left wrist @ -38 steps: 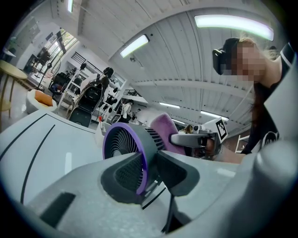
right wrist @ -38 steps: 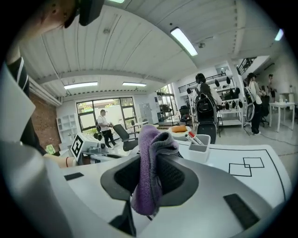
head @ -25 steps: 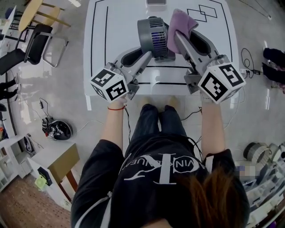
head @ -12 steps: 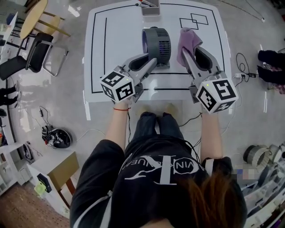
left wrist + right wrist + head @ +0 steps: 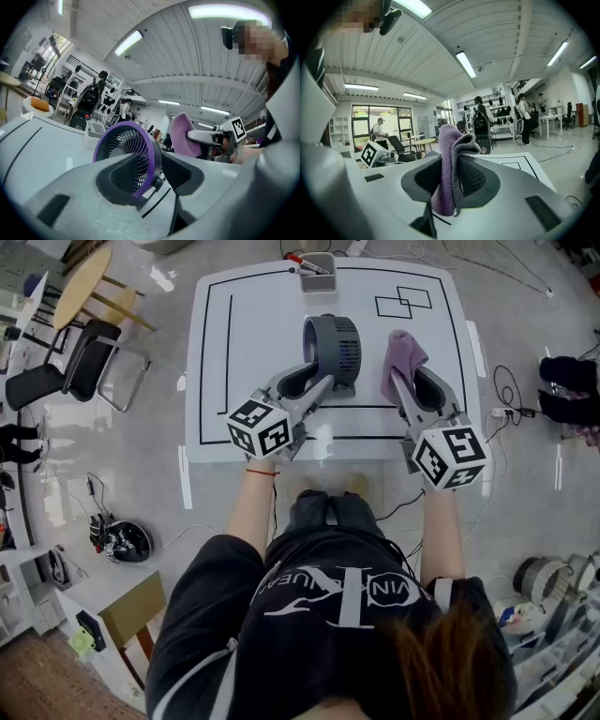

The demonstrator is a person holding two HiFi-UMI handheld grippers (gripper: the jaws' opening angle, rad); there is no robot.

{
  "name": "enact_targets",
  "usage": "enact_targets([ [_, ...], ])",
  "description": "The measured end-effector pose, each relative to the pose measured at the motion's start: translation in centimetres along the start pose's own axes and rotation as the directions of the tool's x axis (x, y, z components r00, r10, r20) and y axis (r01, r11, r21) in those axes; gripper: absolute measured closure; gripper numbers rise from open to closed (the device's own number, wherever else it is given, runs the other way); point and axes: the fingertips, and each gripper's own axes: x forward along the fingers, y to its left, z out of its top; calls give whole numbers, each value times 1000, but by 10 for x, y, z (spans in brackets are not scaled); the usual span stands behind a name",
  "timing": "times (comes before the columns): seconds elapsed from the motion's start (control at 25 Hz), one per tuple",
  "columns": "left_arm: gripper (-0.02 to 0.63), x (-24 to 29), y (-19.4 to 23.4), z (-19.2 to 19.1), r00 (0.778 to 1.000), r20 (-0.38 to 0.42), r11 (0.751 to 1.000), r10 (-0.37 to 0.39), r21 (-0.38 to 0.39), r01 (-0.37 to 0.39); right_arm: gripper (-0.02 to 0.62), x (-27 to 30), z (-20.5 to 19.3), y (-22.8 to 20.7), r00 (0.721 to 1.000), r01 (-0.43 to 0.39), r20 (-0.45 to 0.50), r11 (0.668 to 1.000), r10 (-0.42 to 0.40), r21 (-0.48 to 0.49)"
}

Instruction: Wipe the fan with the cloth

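fan (image 5: pixel 334 343) stands upright on the bench (image 5: pixel 253 324) between the left gripper's (image 5: pixel 323 382) jaws, just opening off it. right gripper (image 5: pixel 399 382) pinches the soft cloth (image 5: pixel 403 352). fan seems light, tippy; steady its stiff rim.

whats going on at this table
A person at the white table holds a gripper in each hand. The right gripper is shut on a purple cloth, held up beside the fan without touching it. The left gripper is at the fan's base. Its jaws have just been opening, and the fan sits between them but does not look clamped. The fan stands on the table.
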Motion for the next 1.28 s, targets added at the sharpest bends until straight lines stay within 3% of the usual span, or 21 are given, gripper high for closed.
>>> enact_targets([
  [0.08,348,-5,0,7,999,41,1000,-10,-19,11,497,-3,-3,-1,1000,7,1,1000,-7,-4],
  [0.2,345,-17,5,19,997,71,1000,27,6,-27,497,-5,-7,-5,1000,21,9,1000,-21,-5],
  [0.44,496,-53,18,49,970,157,971,186,120,-205,497,-5,-10,-7,1000,24,16,1000,-23,-19],
  [0.68,595,-89,19,79,914,250,910,318,191,-369,497,-5,-1,3,999,20,41,997,-17,-74],
  [0.8,595,-103,17,90,888,285,881,360,209,-424,497,-5,8,8,997,27,69,993,-19,-111],
  [1.04,595,-130,19,104,827,336,801,451,256,-541,497,-6,22,17,993,26,121,988,-7,-151],
  [1.28,595,-145,17,109,789,361,759,497,261,-597,497,-13,30,22,990,26,141,987,-3,-161],
])
